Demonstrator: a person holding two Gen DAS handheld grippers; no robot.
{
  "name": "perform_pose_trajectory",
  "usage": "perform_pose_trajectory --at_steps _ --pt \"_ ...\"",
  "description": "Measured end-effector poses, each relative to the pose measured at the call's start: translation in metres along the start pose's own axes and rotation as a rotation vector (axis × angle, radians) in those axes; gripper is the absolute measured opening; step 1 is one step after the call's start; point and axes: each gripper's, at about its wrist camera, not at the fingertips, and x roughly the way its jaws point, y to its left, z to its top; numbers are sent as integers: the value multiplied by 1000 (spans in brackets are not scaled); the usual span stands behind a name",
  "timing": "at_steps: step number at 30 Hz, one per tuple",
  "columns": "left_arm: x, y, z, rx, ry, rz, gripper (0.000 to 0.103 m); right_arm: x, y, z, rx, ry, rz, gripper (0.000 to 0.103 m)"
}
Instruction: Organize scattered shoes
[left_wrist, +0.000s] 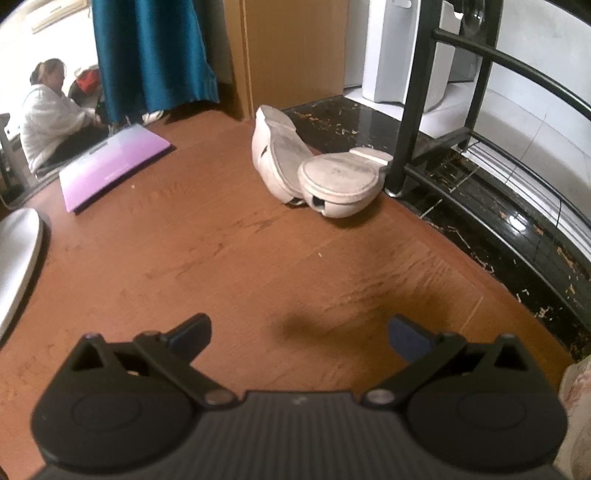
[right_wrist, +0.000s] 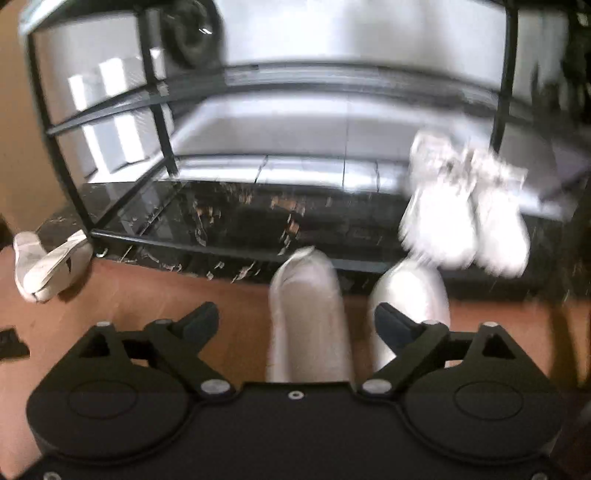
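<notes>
Two white slip-on shoes (left_wrist: 317, 166) lie tipped over, soles showing, on the wooden floor by the leg of the black metal shoe rack (left_wrist: 408, 110). My left gripper (left_wrist: 299, 328) hangs open well short of them, with only bare floor between its fingers. In the blurred right wrist view, the same tipped pair (right_wrist: 48, 266) lies far left. A pair of white sneakers (right_wrist: 461, 218) sits at the rack's (right_wrist: 155, 92) bottom right. Two smooth white shoes (right_wrist: 306, 295) lie side by side below my right gripper (right_wrist: 295, 314), which is open, its pads clear of them.
A purple flat board (left_wrist: 110, 166) lies on the floor at the left, a pale rounded object (left_wrist: 18, 258) at the left edge. A person in white (left_wrist: 48, 118) sits beyond, by a teal curtain (left_wrist: 147, 55). Black marble strip (left_wrist: 480, 229) runs under the rack.
</notes>
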Motion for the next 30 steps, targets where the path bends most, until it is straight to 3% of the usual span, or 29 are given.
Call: perform_pose_trajectory --at_steps 3,6,8,11,13,16,23,30 --pt "1 0 0 -11 24 -35 102 -4 -42 -8 -42 37 48 94" --pt "2 1 -1 -20 53 -80 102 9 -71 -17 83 114 -37 91" --pt "2 0 -1 -20 55 -86 102 25 -85 -23 147 161 1 90" --pt "-1 1 -2 -24 41 -95 102 49 -77 -31 89 233 -27 89" --pt "2 -2 -2 -16 51 -90 102 63 -72 -35 61 276 -39 75" --pt "5 -6 -2 1 61 -75 102 76 -63 -44 8 368 -53 70" --pt "8 -9 -2 14 68 -65 102 84 -81 -56 47 405 -105 71" --pt "6 -6 -2 -4 64 -59 102 97 -95 -60 124 431 -134 83"
